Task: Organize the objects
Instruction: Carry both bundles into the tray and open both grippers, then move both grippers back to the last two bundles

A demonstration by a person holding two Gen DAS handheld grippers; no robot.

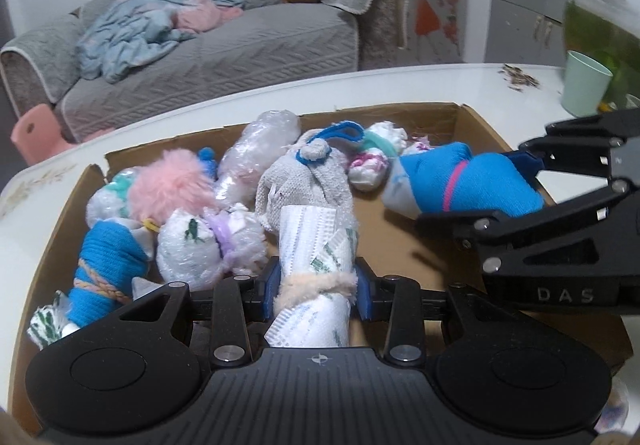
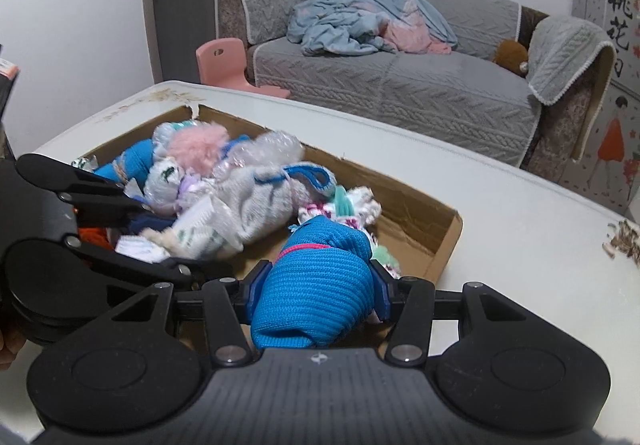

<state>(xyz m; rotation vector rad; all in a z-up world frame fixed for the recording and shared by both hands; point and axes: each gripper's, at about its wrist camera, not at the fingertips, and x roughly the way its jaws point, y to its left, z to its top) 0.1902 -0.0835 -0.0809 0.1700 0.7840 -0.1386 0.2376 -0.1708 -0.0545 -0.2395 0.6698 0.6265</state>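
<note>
Shallow brown cardboard box [image 1: 436, 117] on a white table, flaps cut low, heaped on its left side with soft bundles. White paper-wrapped roll with green print [image 1: 316, 245], bound by a peach fuzzy band, clamped between blue pads, tilted over the box's near edge. Blue knit bundle with a pink band [image 2: 320, 285], pinched likewise, above the box's bare right part. Among the heap: grey knit bundle with blue loop [image 1: 308, 181], pink fluffy pompom [image 1: 168, 181], bubble-wrapped roll [image 1: 260, 149].

Left claw [image 1: 316, 287]: matte black body, ribbed centre plate with a small compass mark, 2 round discs, silver screws, blue pads. Right claw [image 2: 316, 285] alike, lettered "DAS".
</note>
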